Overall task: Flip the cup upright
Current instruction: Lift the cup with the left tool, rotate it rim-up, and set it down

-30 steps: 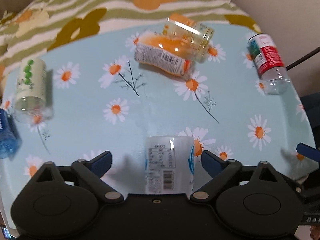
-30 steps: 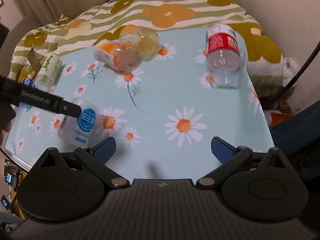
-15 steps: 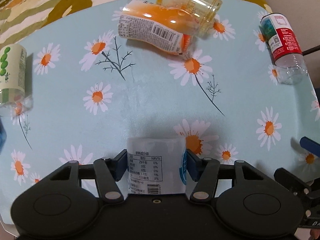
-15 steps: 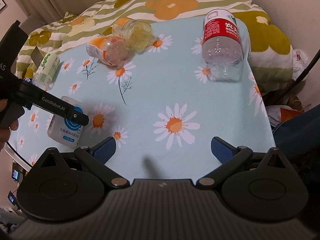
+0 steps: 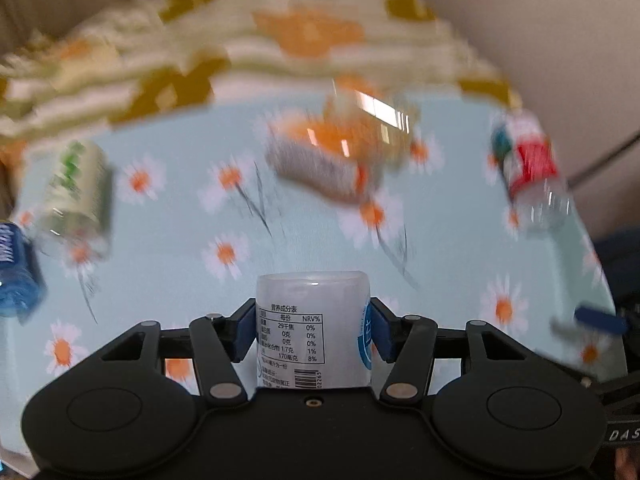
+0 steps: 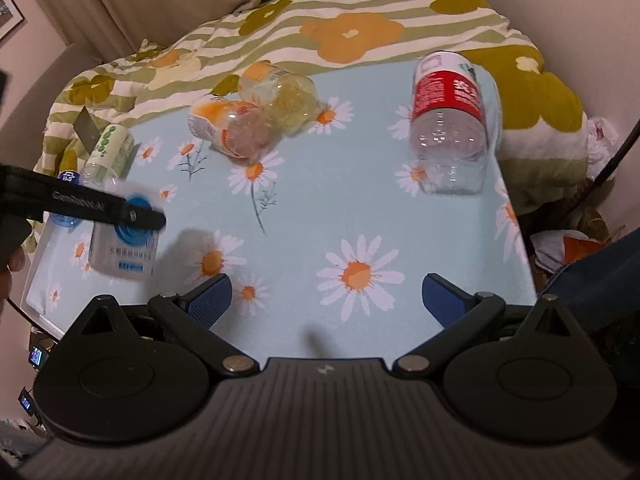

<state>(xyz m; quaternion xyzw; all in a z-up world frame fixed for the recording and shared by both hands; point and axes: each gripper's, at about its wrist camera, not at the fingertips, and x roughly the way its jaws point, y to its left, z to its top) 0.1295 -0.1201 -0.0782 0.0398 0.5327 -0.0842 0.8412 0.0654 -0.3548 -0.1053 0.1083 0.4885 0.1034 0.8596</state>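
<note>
My left gripper point(image 5: 312, 332) is shut on a white cut-bottle cup point(image 5: 313, 330) with a blue round logo and a nutrition label. It holds the cup off the daisy tablecloth point(image 5: 160, 248), tilted. In the right wrist view the same cup point(image 6: 122, 246) hangs at the table's near left, under the left gripper's black arm point(image 6: 80, 204). My right gripper point(image 6: 326, 300) is open and empty above the table's near edge.
Other cut bottles lie on their sides: an orange one point(image 6: 230, 130) against a yellow one point(image 6: 280, 94) at the back, a red-labelled one point(image 6: 448, 120) at the right, a green-dotted one point(image 6: 110, 148) and a blue one point(image 5: 14, 268) at the left. A flowered blanket point(image 6: 352, 32) lies behind.
My left gripper closed on the white cup, then lifted and swung it up; the left view is now motion-blurred. The right gripper has barely moved.
</note>
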